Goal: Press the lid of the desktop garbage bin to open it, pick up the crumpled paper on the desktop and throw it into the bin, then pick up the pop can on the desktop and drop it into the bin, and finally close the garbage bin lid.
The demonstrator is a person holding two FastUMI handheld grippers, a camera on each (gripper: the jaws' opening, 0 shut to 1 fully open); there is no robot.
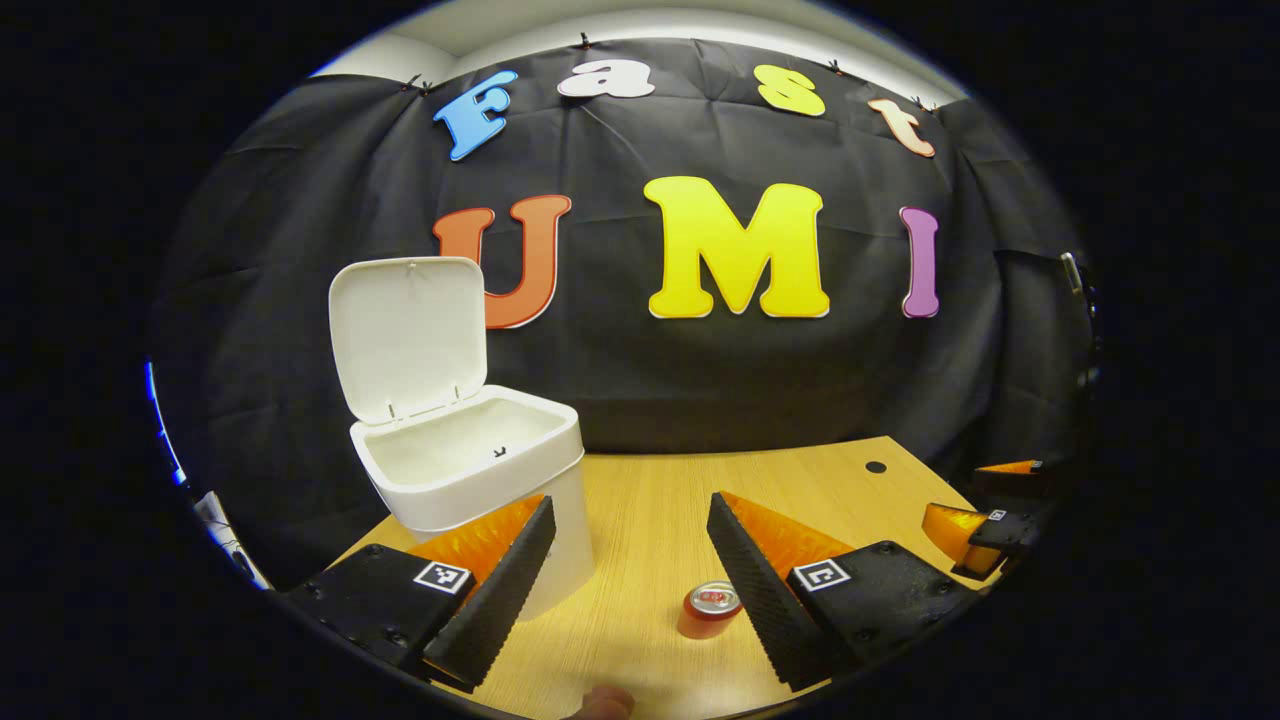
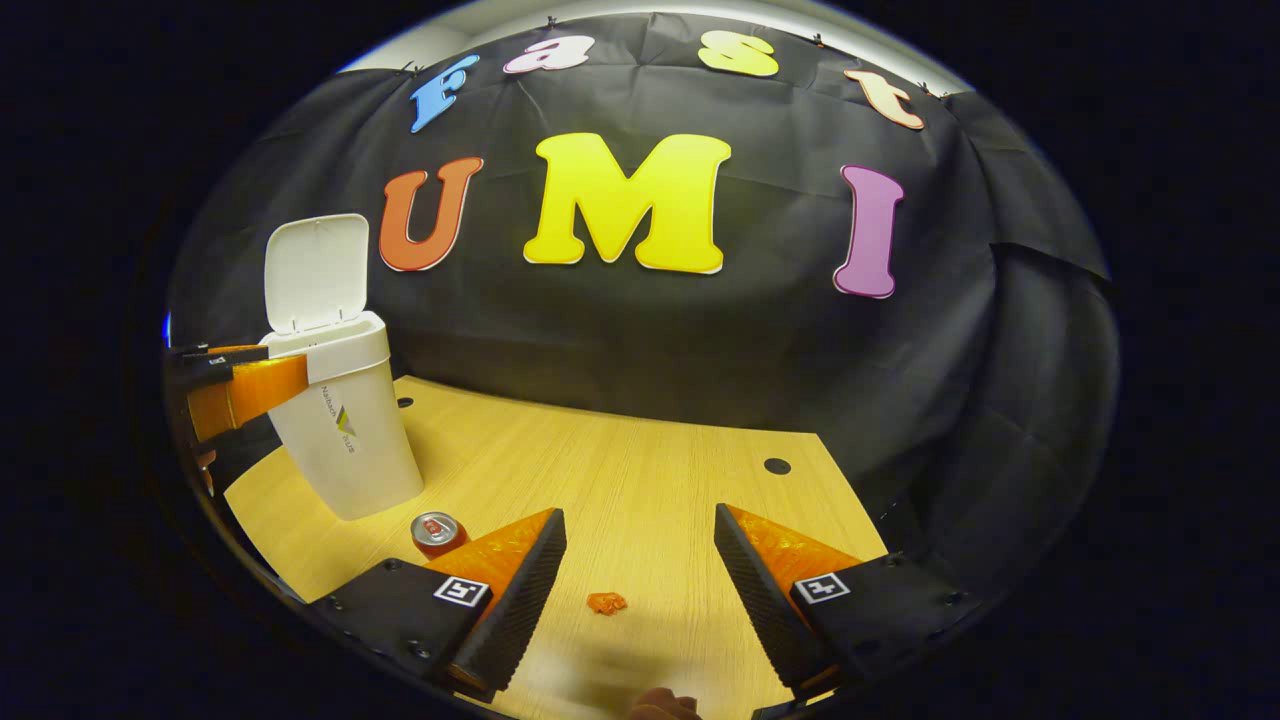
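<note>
Nearest in the right gripper view, the right gripper (image 2: 640, 570) hangs above the table (image 2: 640, 470) with its fingers spread wide and nothing between them. Just ahead of it, on the bare wood between the two fingers, lies the crumpled paper (image 2: 606, 602), a small orange wad. It is probably very light and soft, so it should squash under the fingers; a pinch across its middle, low against the wood, looks like the safest hold, since a scrap this small could skid or pop free.

A little farther off to the left, the can (image 2: 436, 533) stands upright near the foot of the bin (image 2: 345, 430). In the left gripper view the can (image 1: 709, 609) sits just beside the inner edge of one finger of the left gripper (image 1: 630, 570), whose fingers are also spread wide and empty. The can is likely thin-walled, smooth and light, so it may dent or slip; gripping across the round side at mid height seems best.

Farthest is the white bin (image 1: 470, 470), close by the left gripper, with its lid (image 1: 408, 335) tipped up and back. The part of its inside that is visible looks empty; the bottom is hidden. Paper and can are both outside it.
</note>
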